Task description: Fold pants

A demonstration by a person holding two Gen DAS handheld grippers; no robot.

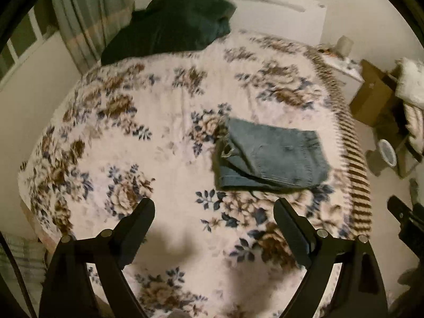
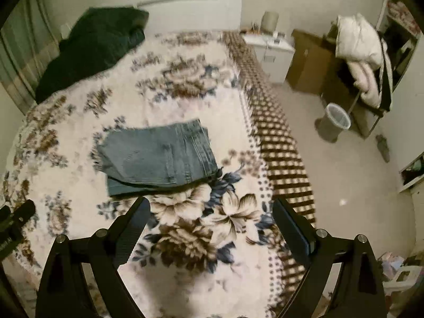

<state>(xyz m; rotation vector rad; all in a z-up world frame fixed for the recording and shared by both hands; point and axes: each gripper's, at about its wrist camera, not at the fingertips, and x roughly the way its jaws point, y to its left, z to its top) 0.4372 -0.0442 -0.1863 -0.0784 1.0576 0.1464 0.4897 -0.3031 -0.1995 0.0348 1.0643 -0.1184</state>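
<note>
A pair of blue jeans [image 1: 270,156] lies folded into a small rectangle on the floral bedspread [image 1: 159,137], near the bed's right side. It also shows in the right wrist view [image 2: 159,156]. My left gripper [image 1: 214,209] is open and empty, held above the bed, short of the jeans. My right gripper [image 2: 212,209] is open and empty, also above the bed, with the jeans just beyond its left finger. Part of the right gripper shows at the right edge of the left wrist view [image 1: 405,220].
A dark green pillow [image 1: 169,23] lies at the head of the bed. Beside the bed are a white nightstand [image 2: 270,50], a brown cabinet [image 2: 307,61], a waste bin [image 2: 335,122] and a chair with piled bedding [image 2: 363,53]. Curtains [image 1: 84,18] hang at the left.
</note>
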